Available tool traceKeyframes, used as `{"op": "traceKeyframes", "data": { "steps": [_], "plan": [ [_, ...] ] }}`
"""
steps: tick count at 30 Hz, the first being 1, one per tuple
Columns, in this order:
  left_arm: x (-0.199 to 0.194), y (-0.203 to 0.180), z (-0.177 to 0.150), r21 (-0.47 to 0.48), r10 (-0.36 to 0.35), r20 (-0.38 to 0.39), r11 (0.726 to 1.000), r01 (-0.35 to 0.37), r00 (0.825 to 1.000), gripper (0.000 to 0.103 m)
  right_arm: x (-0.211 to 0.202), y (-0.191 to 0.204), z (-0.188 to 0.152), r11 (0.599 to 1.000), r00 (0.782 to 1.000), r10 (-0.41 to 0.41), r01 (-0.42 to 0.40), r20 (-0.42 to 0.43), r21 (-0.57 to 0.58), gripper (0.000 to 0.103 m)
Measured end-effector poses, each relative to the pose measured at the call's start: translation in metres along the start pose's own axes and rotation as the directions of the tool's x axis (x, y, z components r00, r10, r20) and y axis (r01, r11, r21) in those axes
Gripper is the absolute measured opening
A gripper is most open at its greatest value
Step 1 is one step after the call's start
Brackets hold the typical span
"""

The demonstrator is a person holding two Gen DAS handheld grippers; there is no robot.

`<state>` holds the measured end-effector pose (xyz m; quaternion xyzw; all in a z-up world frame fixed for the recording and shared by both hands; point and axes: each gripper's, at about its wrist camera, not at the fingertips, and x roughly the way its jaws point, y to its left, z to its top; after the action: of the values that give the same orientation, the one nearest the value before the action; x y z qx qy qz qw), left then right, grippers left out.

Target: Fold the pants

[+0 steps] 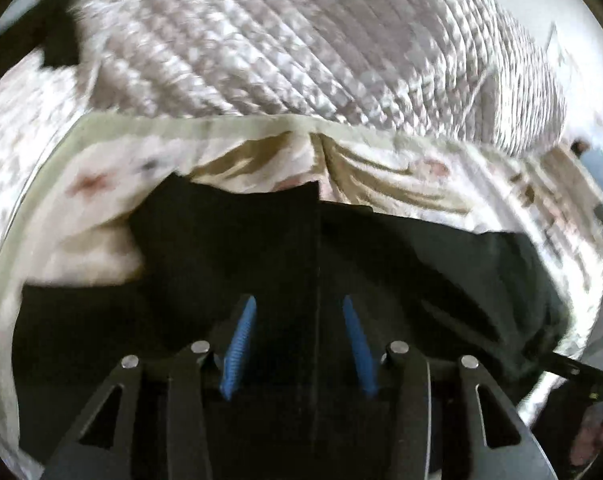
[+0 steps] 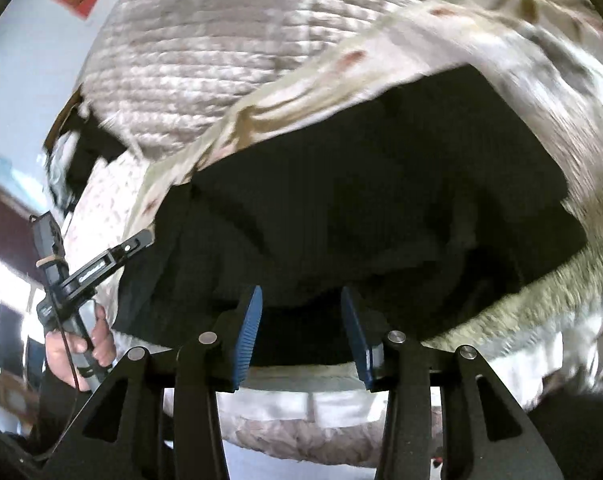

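The black pants (image 1: 261, 248) lie spread on a floral sheet on the bed; they also fill the middle of the right wrist view (image 2: 381, 184). My left gripper (image 1: 299, 304) is open, its blue pads (image 1: 239, 344) just above the black cloth, holding nothing. My right gripper (image 2: 301, 296) is open at the near edge of the pants, its blue pads (image 2: 249, 328) apart with the cloth edge between or just beyond them. The left gripper and the hand holding it show at the left of the right wrist view (image 2: 89, 272).
A floral sheet with a pale green border (image 1: 81, 152) covers the bed under the pants. A quilted grey-pink blanket (image 1: 281, 40) lies behind it, also in the right wrist view (image 2: 189, 48). The bed's near edge (image 2: 301, 396) is below my right gripper.
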<state>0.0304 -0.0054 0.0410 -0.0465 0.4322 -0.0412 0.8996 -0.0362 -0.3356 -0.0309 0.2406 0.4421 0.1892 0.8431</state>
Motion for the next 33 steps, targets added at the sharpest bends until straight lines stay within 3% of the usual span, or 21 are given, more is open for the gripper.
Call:
{"op": "traceKeyframes", "data": {
  "steps": [4, 7, 8, 9, 11, 17, 20, 23, 29, 33],
  "plan": [
    [0.034, -0.014, 0.012, 0.071, 0.068, -0.026, 0.995, -0.066, 0.997, 0.048, -0.004, -0.013, 0.006, 0.996, 0.999, -0.028, 0.025, 0.042, 0.088, 0.042],
    [0.048, -0.014, 0.018, 0.065, 0.084, -0.042, 0.995, -0.081, 0.996, 0.047, -0.007, -0.023, 0.011, 0.990, 0.995, -0.067, 0.058, 0.072, 0.130, 0.042],
    [0.049, -0.014, 0.018, 0.064, 0.086, -0.029, 0.994, -0.084, 0.996, 0.038, -0.007, -0.028, 0.013, 0.986, 0.994, -0.077, 0.064, 0.081, 0.156, 0.042],
    [0.049, -0.013, 0.020, 0.064, 0.091, -0.019, 0.994, -0.090, 0.996, 0.021, -0.006, -0.033, 0.014, 0.981, 0.993, -0.086, 0.069, 0.085, 0.183, 0.042],
    [0.046, -0.009, 0.022, 0.045, 0.092, -0.010, 0.995, -0.091, 0.996, 0.007, -0.004, -0.042, 0.019, 0.971, 0.992, -0.077, 0.051, 0.104, 0.234, 0.042],
    [-0.011, 0.029, 0.009, -0.116, 0.112, 0.143, 0.989, -0.095, 0.983, 0.005, 0.000, -0.053, 0.029, 0.955, 0.986, -0.078, 0.031, 0.146, 0.294, 0.042],
    [-0.049, 0.063, -0.016, -0.248, 0.151, 0.200, 0.964, -0.099, 0.968, 0.005, 0.001, -0.053, 0.029, 0.957, 0.984, -0.079, 0.030, 0.157, 0.289, 0.042],
    [-0.068, 0.097, -0.046, -0.371, 0.186, 0.198, 0.923, -0.102, 0.962, 0.005, 0.002, -0.054, 0.028, 0.954, 0.982, -0.081, 0.028, 0.168, 0.298, 0.042],
    [-0.062, 0.140, -0.091, -0.521, 0.170, 0.140, 0.850, -0.073, 0.976, 0.005, -0.001, -0.051, 0.027, 0.956, 0.978, -0.089, 0.030, 0.189, 0.293, 0.042],
    [-0.058, 0.147, -0.096, -0.552, 0.125, 0.158, 0.834, -0.017, 0.980, 0.007, -0.003, -0.047, 0.028, 0.958, 0.975, -0.089, 0.028, 0.202, 0.286, 0.042]
  ]
}}
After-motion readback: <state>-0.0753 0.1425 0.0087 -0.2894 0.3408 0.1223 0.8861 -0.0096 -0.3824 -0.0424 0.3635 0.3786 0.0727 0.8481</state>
